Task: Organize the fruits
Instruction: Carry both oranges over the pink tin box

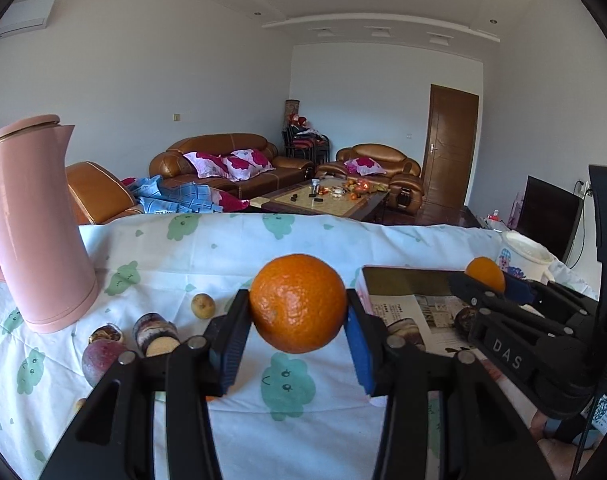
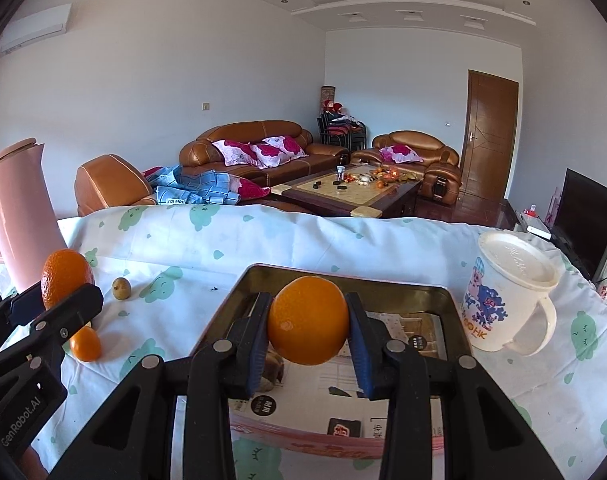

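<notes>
You've got a pink kettle (image 1: 31, 216) standing at the left of the table (image 2: 287, 236), a lidded white mug (image 2: 507, 296) at right, brown sofas (image 2: 259, 152) and a TV (image 2: 591, 220) behind.

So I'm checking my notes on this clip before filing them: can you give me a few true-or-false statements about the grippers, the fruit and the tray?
1. The left gripper holds an orange. True.
2. The right gripper is empty. False: it grips a second orange.
3. The right gripper's orange is above the metal tray. True.
4. The pink jug lies on its side. False: it stands upright.
5. The lidded mug sits inside the tray. False: it stands beside it on the cloth.
</notes>
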A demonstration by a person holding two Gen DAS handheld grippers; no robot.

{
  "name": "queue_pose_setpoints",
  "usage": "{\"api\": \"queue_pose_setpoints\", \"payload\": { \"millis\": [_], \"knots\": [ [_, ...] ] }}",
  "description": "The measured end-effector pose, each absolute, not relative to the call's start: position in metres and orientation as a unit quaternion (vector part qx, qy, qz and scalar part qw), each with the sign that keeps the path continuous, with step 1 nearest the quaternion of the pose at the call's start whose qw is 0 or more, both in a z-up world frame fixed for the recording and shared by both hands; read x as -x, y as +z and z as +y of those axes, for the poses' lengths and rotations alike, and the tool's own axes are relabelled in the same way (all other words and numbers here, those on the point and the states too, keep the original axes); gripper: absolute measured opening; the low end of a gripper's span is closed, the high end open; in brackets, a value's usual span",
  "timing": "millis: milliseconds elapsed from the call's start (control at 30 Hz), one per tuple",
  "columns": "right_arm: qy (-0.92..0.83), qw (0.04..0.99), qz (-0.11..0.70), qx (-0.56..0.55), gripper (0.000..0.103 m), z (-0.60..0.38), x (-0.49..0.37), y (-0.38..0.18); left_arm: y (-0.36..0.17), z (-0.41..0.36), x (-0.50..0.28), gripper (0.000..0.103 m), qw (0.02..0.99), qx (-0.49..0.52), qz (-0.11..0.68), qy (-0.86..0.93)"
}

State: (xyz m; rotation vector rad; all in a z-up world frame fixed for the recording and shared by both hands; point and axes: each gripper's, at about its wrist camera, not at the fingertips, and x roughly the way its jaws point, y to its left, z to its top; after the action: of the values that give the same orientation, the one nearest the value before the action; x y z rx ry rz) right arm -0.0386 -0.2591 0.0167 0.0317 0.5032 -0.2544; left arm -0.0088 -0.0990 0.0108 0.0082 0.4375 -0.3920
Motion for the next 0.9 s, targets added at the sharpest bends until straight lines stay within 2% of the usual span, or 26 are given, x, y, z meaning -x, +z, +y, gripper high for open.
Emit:
{"api": "queue_pose_setpoints", "payload": {
  "millis": [733, 900],
  "knots": [
    [-0.171, 0.948, 0.263, -0.053, 0.038, -0.355, 0.048, 0.011, 0.006, -0.193, 0.003, 0.047, 0.941, -0.026, 0.230, -0.248],
    [-0.161, 0.943, 0.282, -0.070, 0.038, -0.368, 0.038, 0.001, -0.001, -0.213, -0.008, 0.047, 0.930, -0.017, 0.260, -0.258]
  ]
}}
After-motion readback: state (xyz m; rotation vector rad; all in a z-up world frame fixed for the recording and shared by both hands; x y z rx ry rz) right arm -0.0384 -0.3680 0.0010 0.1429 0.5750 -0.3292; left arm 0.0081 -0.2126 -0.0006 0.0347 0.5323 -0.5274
